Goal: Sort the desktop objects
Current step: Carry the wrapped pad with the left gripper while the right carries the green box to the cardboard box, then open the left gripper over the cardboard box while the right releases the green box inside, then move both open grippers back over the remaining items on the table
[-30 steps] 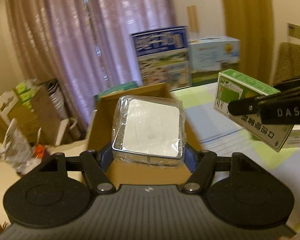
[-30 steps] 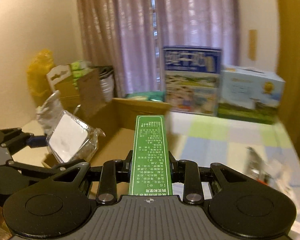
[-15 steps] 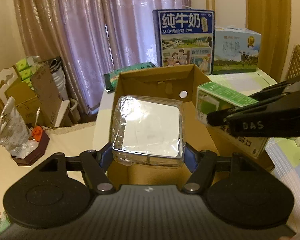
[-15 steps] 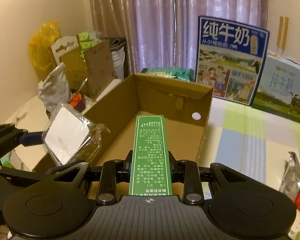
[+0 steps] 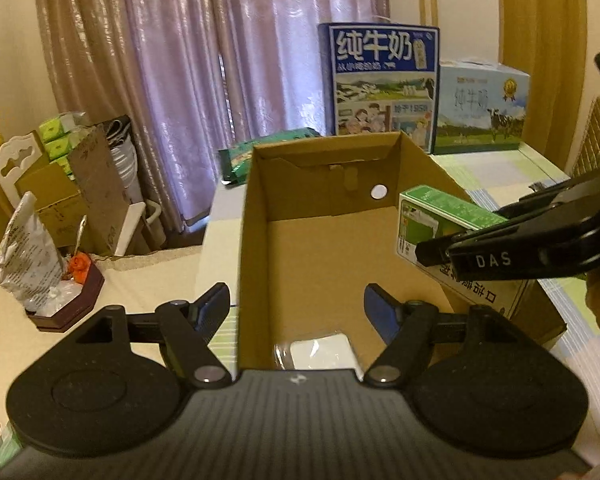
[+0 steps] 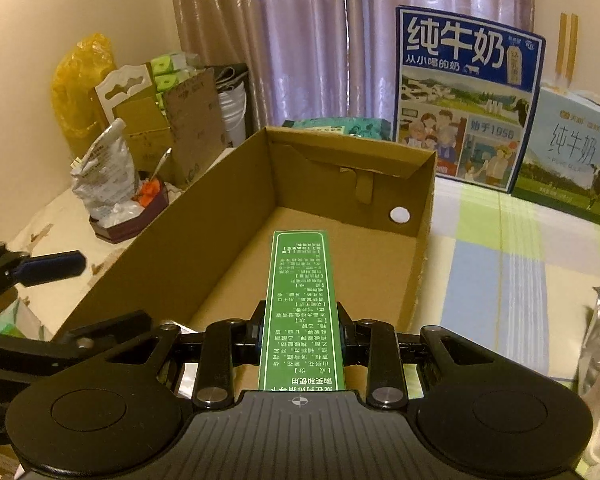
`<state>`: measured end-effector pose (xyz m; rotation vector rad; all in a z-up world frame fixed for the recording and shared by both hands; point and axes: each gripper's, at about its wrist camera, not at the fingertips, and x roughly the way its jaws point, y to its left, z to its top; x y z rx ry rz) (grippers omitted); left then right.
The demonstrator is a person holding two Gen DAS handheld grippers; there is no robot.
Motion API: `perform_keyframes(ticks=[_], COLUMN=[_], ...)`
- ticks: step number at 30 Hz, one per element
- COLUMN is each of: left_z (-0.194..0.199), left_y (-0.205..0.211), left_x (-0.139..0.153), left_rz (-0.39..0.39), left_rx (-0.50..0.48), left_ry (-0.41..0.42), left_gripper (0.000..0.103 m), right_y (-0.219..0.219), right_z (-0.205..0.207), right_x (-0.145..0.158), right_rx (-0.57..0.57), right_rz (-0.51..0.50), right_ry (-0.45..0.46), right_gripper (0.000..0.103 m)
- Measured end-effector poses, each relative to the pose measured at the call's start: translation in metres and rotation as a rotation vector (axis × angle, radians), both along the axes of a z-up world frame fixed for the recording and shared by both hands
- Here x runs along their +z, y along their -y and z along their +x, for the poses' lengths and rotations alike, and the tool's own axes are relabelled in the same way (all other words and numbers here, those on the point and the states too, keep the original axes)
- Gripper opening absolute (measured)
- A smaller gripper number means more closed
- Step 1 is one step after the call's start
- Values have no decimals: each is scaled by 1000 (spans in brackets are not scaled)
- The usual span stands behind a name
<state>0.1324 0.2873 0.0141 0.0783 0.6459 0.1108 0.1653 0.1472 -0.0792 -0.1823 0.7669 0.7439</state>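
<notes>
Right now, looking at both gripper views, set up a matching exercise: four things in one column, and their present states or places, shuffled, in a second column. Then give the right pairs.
Things
1. left gripper
2. right gripper
3. plastic-wrapped white packet
4. blue milk carton case

States or places
A. standing on the table behind the cardboard box
B. lying on the box floor at its near end
C. open, holding nothing
D. shut on the green box

Pairs: 1-C, 2-D, 3-B, 4-A

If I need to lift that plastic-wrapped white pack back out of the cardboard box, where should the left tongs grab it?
The wrapped pack lies flat on the cardboard box floor at the near end. Come straight down with the open left tongs and pinch its two opposite side edges; the walls block a sideways approach.
</notes>
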Motion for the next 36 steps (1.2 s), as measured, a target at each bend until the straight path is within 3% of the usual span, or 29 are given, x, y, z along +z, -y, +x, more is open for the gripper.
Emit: perform_keyframes(ticks=[4,5,6,7,13,22,27,36], left_z=[-11,-14,-17,-20,-34,-47,-45,-38], left_y=[-4,-5,-5,-5,6,61,108,195], left_x=[4,5,6,7,20,44,51,45], left_rz=[-8,-9,-9,-10,-20,-39,-42,-51], left_rx=[15,17,19,22,13,-89,-189,-344], left_ry=[6,8,11,14,43,99,99,89], left_gripper=[70,70,70,70,71,78,82,97], right_y=[-5,-5,-5,-3,35,157,234,344], right_z=[0,0,0,0,-11,-54,-77,-89], right_x=[1,2,4,7,34,45,23,4], right_rx=[12,10,5,1,-28,-139,-223,-377], right_rz=[28,33,35,49,108,96,63,-10], right_ry=[3,13,18,22,83,175,139,82], right_gripper=[31,37,52,57,62,77,85,88])
